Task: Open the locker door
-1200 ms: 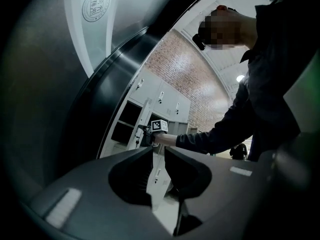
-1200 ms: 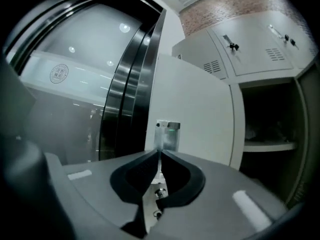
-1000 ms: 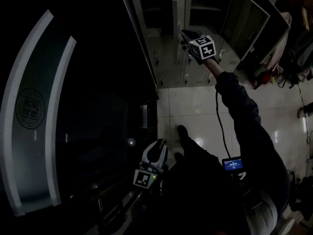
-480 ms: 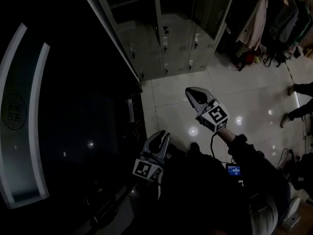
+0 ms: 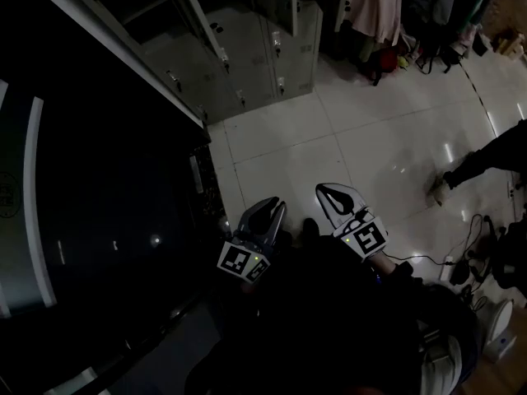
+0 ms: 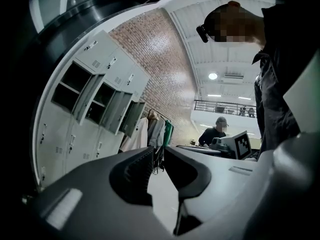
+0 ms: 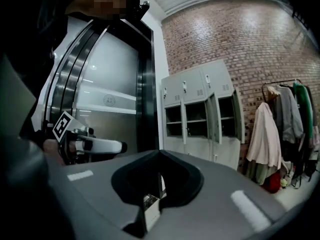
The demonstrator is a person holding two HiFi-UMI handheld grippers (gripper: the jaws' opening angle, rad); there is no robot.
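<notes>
The grey lockers point(image 5: 247, 48) stand at the top of the head view, a good way from both grippers. Two middle-row doors hang open point(image 7: 213, 119), showing dark compartments point(image 7: 197, 119); the lockers point(image 6: 75, 109) show the same from the left gripper view. My right gripper point(image 5: 323, 189) is shut with nothing in it, held low over the tiled floor near the person's body; its tips meet point(image 7: 160, 151). Beside it my left gripper point(image 5: 272, 206) stands open by a narrow gap point(image 6: 157, 156), empty.
A clothes rack with coats point(image 5: 375, 6) stands right of the lockers point(image 7: 280, 129). A dark curved glass wall point(image 5: 82, 220) fills the left. Another person's leg and shoe point(image 5: 461, 171) and cables point(image 5: 428, 257) are on the white tiled floor point(image 5: 346, 138).
My right gripper has come away from the open locker door and dropped back beside the left one. The head view has swung, so the lockers now sit further off. The left gripper has stayed put.
</notes>
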